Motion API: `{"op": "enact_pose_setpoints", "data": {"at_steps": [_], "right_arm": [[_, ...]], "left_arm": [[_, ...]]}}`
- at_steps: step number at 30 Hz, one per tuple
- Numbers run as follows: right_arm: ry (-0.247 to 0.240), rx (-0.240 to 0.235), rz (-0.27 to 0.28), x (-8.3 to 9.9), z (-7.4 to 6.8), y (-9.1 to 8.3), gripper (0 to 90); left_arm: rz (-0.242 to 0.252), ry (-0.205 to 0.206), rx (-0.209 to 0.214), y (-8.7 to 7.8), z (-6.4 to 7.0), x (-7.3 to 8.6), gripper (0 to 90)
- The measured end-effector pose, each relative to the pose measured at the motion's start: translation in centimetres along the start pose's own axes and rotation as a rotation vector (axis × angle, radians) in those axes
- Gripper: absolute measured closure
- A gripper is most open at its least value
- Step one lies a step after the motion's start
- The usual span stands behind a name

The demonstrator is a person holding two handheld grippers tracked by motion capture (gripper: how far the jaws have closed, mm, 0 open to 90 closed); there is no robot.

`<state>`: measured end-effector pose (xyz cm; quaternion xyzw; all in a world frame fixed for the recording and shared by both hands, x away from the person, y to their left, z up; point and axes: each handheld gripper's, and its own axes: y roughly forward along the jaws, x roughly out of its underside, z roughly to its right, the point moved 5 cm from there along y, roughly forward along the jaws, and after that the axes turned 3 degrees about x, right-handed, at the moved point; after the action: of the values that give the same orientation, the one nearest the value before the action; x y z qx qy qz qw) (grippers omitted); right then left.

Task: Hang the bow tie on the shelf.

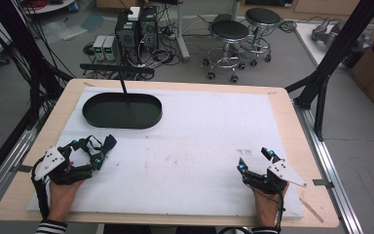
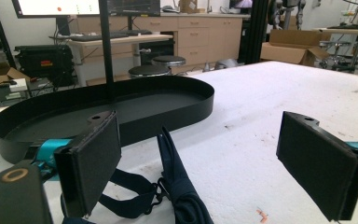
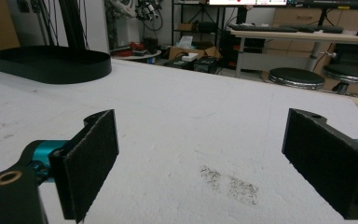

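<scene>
A dark blue fabric strap with a small clasp [image 2: 175, 179] lies on the white table cover, between the jaws of my left gripper [image 2: 205, 156] and nearer the left jaw. That gripper is open and not closed on the strap. In the high view the strap [image 1: 109, 142] sits just beyond my left gripper [image 1: 91, 152], at the table's front left. A black oval tray [image 1: 121, 122] stands empty at the back left, its wall [image 2: 186, 100] just behind the strap. My right gripper [image 1: 254, 160] rests at the front right, open, with nothing between its jaws [image 3: 205, 158].
A thin black post [image 1: 123, 85] rises at the tray's far side. The white cover [image 1: 199, 141] spans most of the wooden table [image 1: 292, 122]. The tray [image 3: 51, 65] is far left in the right gripper view. Stools [image 1: 230, 31] and computers [image 1: 136, 29] stand on the floor beyond.
</scene>
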<state>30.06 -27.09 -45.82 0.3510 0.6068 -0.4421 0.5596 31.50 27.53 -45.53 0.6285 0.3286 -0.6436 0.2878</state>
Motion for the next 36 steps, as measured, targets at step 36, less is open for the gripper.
{"op": "enact_pose_setpoints", "data": {"at_steps": [36], "right_arm": [[-0.009, 0.0, -0.011, 0.0, -0.1, 0.1, 9.8]], "left_arm": [[-0.166, -0.004, -0.011, 0.3, 0.7, -1.6, 14.5]]}}
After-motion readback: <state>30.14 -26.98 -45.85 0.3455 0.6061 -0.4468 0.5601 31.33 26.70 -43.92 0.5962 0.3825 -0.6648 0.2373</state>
